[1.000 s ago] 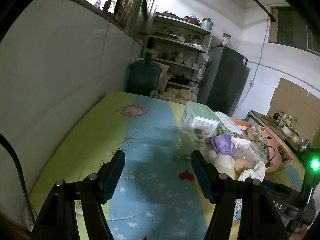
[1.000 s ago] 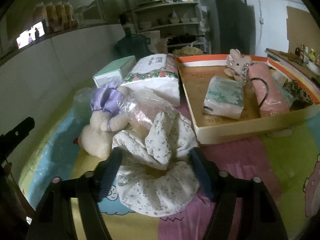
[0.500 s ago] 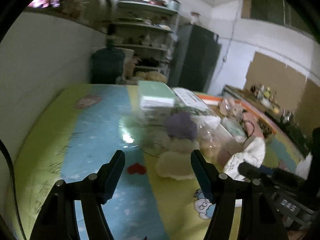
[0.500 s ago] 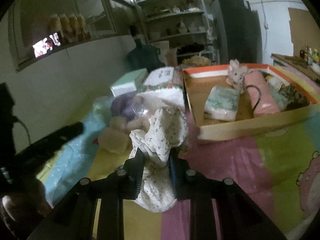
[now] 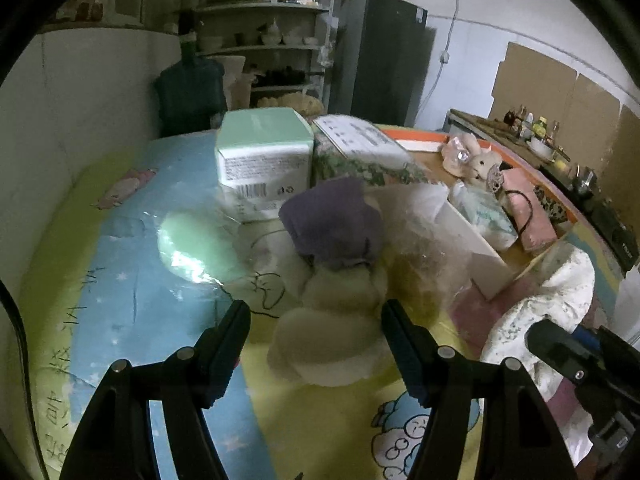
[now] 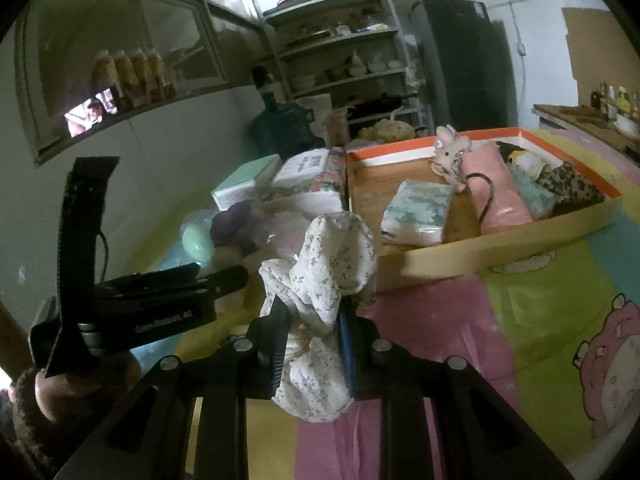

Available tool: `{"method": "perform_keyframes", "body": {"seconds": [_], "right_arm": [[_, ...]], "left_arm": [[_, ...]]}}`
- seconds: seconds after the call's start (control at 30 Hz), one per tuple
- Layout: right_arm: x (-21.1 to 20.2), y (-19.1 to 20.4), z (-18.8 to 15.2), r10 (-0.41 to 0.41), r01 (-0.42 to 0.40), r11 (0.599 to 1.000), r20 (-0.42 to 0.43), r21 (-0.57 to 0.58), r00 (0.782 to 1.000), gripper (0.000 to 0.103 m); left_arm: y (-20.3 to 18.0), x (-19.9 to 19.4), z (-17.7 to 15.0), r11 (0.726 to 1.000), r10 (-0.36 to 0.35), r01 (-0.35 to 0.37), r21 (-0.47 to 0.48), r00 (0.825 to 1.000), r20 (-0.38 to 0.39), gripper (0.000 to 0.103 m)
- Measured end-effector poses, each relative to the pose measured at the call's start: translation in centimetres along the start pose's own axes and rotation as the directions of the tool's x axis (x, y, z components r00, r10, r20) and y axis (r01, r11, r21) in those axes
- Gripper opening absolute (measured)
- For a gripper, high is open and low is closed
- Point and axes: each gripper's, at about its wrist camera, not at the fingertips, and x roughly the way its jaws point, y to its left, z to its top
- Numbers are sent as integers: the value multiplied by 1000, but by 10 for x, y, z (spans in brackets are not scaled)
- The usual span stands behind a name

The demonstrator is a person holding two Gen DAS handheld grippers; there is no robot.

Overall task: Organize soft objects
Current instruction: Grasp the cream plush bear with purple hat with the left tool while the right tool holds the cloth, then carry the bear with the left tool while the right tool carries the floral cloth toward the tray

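Both tools are matte black: the left gripper [image 5: 314,334] has two angular arms with silver screw heads and dark ribbed pads, a thin black cable curving at nine o'clock. The right gripper [image 6: 312,350] matches, one pad [image 6: 347,354] edged blue.

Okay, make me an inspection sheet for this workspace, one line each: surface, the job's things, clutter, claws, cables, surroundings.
Surface: cartoon-print mat, pink, yellow, green and blue panels.
Job's things: floral cloth pinched in the right claw; cream plush toy with a purple cap on the mat; cardboard tray holding a tissue pack, a pink roll and a small plush mouse.
Clutter: mint box, wrapped tissue bundle, crinkled clear plastic.
Claws: left claw open, just short of the plush toy; right claw shut on the cloth.
Cables: thin black cord over the pink roll.
Surroundings: shelving unit, dark fridge, water jug.
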Motion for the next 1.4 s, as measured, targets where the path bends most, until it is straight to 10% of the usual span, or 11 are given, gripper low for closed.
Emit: {"method": "perform_keyframes", "body": {"seconds": [1.4], "right_arm": [[-29,-4,14,-3,4,1000,80,-4,997,24]], "left_arm": [[-25,-79,18,992,-117,125,-22,966,230,54]]}}
